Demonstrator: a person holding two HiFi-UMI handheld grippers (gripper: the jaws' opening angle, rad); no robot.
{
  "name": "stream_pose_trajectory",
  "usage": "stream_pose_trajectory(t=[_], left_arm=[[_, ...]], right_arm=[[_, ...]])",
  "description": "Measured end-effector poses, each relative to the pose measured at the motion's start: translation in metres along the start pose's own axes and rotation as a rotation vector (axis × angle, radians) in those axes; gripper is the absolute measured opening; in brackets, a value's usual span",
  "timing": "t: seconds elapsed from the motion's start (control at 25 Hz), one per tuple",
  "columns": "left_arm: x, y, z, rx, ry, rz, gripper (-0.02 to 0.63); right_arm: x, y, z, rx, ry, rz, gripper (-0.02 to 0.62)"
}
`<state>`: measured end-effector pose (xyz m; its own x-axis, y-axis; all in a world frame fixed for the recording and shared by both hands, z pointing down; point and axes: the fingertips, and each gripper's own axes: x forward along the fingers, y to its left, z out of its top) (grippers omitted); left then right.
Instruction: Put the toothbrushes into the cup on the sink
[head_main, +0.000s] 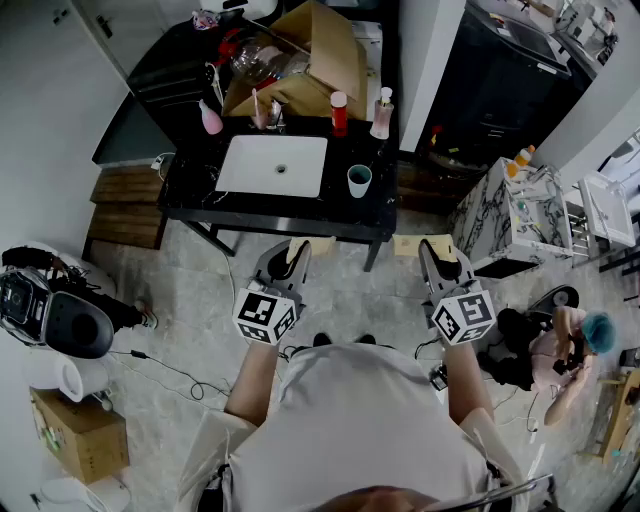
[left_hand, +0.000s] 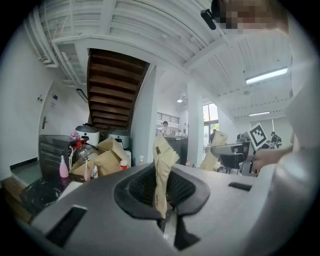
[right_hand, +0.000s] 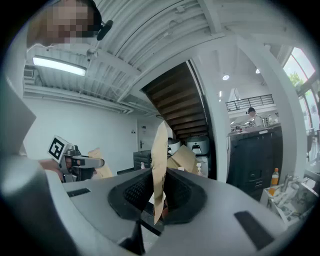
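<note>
A teal cup (head_main: 359, 180) stands on the black counter (head_main: 195, 195), just right of the white sink basin (head_main: 272, 165). I hold both grippers low in front of the counter, well short of the cup. My left gripper (head_main: 293, 252) is shut on a tan paper toothbrush packet (left_hand: 162, 165) that stands upright between its jaws. My right gripper (head_main: 436, 252) is likewise shut on a second tan paper packet (right_hand: 159, 160). In the left gripper view the right gripper's marker cube (left_hand: 258, 134) shows at the far right.
A pink bottle (head_main: 210, 118), a red-capped bottle (head_main: 339, 112) and a clear pump bottle (head_main: 382, 112) stand behind the basin. An open cardboard box (head_main: 310, 55) sits behind them. A marble-patterned cart (head_main: 500, 215) and a seated person (head_main: 560, 345) are to the right, a dark appliance (head_main: 55, 310) to the left.
</note>
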<state>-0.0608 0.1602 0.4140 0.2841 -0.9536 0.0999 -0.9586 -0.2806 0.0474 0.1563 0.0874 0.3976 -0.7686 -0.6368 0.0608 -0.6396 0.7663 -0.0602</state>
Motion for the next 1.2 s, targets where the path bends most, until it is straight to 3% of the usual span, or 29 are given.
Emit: stream_pose_trajectory(t=[0.52,1.2], left_arm=[[0.004,0.002,0.003,0.003,0.001,-0.019,0.034],[-0.004,0.027,-0.008,0.013,0.016,-0.087,0.034]], right_arm=[[0.005,0.005,0.003,0.007,-0.003,-0.005,0.063],[0.014,0.026,-0.005,0.021,-0.006,-0.074,0.063]])
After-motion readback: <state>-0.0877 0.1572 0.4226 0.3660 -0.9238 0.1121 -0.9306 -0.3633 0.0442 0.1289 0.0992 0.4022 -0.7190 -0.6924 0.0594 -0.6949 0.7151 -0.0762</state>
